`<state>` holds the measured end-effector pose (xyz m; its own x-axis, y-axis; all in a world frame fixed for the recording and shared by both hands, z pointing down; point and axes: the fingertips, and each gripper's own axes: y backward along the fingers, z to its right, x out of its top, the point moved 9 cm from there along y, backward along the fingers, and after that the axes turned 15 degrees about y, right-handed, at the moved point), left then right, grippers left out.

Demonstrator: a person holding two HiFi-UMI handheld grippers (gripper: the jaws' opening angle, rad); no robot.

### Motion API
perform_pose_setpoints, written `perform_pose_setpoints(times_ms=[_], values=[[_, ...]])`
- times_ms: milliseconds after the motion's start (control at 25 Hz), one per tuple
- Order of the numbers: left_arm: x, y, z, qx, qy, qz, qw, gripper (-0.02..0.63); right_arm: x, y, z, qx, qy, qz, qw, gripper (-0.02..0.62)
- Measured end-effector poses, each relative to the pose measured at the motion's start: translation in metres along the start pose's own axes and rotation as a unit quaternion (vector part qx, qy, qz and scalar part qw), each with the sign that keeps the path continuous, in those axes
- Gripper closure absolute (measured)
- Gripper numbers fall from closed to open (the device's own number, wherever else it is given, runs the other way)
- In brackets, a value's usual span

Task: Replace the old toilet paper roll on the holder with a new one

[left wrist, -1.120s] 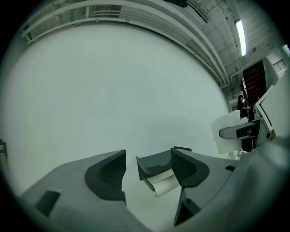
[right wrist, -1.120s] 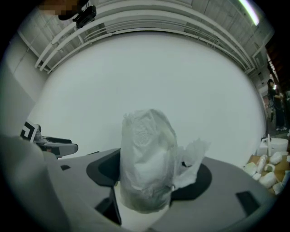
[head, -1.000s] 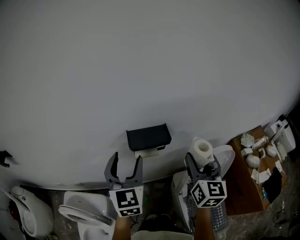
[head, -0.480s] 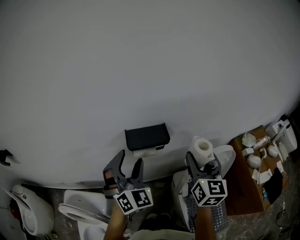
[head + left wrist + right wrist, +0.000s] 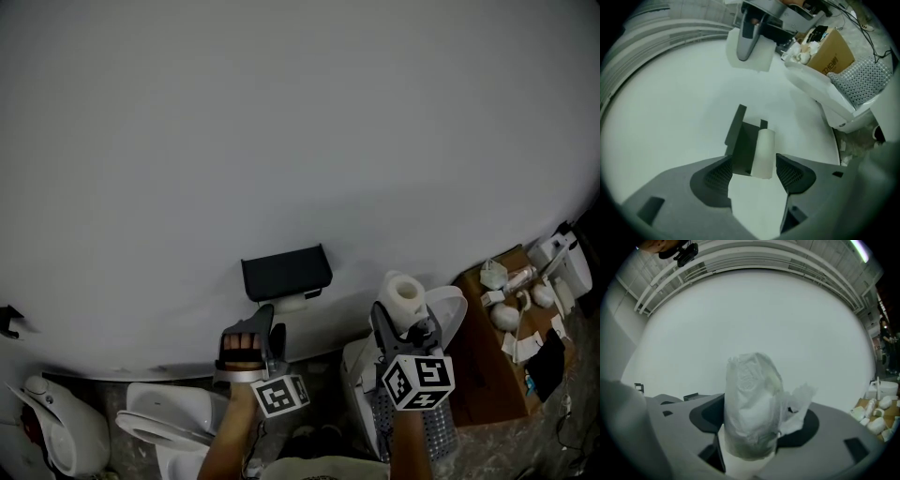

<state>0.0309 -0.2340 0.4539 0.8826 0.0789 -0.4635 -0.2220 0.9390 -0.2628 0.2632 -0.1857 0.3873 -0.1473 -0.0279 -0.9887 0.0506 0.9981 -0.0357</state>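
White new roll (image 5: pixel 405 296) fills right gripper (image 5: pixel 406 322); black holder (image 5: pixel 286 272) half-hides old roll (image 5: pixel 300 302).

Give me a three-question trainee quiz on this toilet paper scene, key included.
1. Fill in: the old roll on the holder sits straight ahead of the ___ gripper.
2. The left gripper has its jaws: A) apart, gripping nothing B) shut on the old roll C) shut on the holder.
3. True or false: the right gripper holds the new roll.
Key: 1 left; 2 A; 3 true.
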Motion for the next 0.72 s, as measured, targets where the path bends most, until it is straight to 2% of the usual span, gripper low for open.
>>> perform_pose_setpoints(times_ms=[160,320,720], values=[[-0.001,-0.013,0.010,-0.001,-0.042,-0.020,0.9989,0.314,-0.001,0.001,0.003,-0.003,-0.001,-0.003,1.000,0.285],[0.005,-0.025,0.018,0.011,-0.088,-0.019,0.9958,0.314,-0.002,0.001,0.005,-0.004,-0.004,-0.002,1.000,0.285],[0.004,-0.050,0.023,0.015,-0.120,-0.042,0.9918,0.321,-0.004,-0.002,0.007,-0.009,-0.008,-0.006,1.000,0.285]])
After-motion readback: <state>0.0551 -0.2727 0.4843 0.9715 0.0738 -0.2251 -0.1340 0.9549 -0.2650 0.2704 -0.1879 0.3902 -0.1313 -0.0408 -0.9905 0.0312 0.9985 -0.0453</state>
